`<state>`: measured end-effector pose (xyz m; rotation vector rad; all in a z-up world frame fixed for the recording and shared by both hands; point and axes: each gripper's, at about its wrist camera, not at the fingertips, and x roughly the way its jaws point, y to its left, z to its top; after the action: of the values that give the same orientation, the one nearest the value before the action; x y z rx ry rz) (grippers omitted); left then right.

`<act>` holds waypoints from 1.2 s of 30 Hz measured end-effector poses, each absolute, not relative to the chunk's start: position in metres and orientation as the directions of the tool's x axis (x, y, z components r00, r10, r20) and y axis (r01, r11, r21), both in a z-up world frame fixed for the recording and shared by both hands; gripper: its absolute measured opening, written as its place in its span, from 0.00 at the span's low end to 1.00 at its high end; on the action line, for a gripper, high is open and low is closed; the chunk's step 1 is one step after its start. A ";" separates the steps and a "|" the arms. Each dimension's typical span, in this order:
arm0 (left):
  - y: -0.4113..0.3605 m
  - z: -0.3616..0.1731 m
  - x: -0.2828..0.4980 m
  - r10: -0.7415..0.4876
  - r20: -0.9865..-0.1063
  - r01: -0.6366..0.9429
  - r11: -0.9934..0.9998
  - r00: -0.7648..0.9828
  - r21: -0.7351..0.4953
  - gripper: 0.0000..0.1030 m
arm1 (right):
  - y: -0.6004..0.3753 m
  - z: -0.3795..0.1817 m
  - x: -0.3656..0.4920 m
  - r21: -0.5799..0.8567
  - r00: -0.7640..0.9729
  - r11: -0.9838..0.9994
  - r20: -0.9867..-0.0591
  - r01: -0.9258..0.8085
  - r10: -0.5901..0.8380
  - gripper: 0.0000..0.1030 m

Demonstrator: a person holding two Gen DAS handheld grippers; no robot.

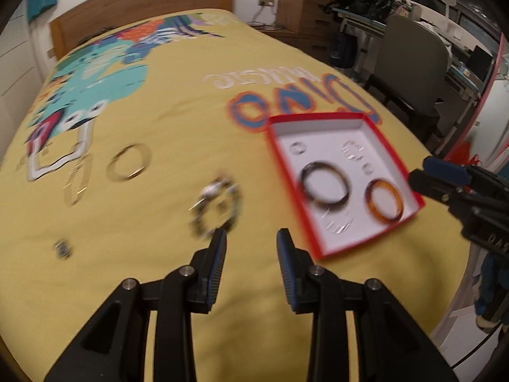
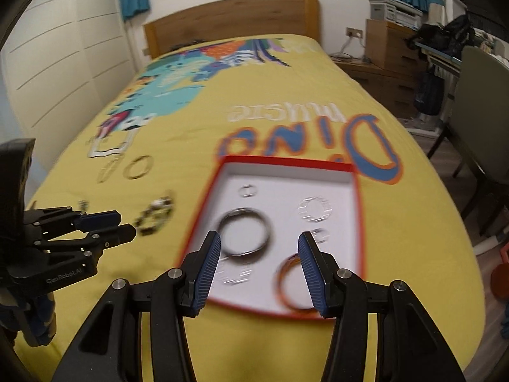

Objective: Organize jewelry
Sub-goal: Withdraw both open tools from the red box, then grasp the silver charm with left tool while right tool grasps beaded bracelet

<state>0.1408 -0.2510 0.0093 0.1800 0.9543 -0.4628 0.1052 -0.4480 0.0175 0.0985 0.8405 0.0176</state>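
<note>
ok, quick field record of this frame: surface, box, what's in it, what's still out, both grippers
surface: yellow bedspread
box: red-edged box, white inside, open, on the bedspread
in box: dark bangle, amber bangle, several small silvery rings (blurred)
still out: beaded bracelet, gold bangle, thin gold hoop, one small piece at left, too blurred to name
left gripper: open, nothing between the jaws
right gripper: open, nothing held, above the box

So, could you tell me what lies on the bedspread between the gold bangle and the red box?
The beaded bracelet lies between the gold bangle and the red box, apart from both; the rest is bare yellow bedspread. The left wrist view shows it best.
</note>
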 end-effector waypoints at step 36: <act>0.005 -0.048 0.152 -0.211 -0.838 0.059 0.976 0.504 -0.210 0.48 | -0.280 -0.046 0.138 0.170 0.540 0.985 -0.830 0.009 0.138 0.76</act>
<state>0.1521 0.0046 -0.0481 -0.1619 1.0313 -0.1637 0.1380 -0.2799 -0.0457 0.1611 0.9984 0.0769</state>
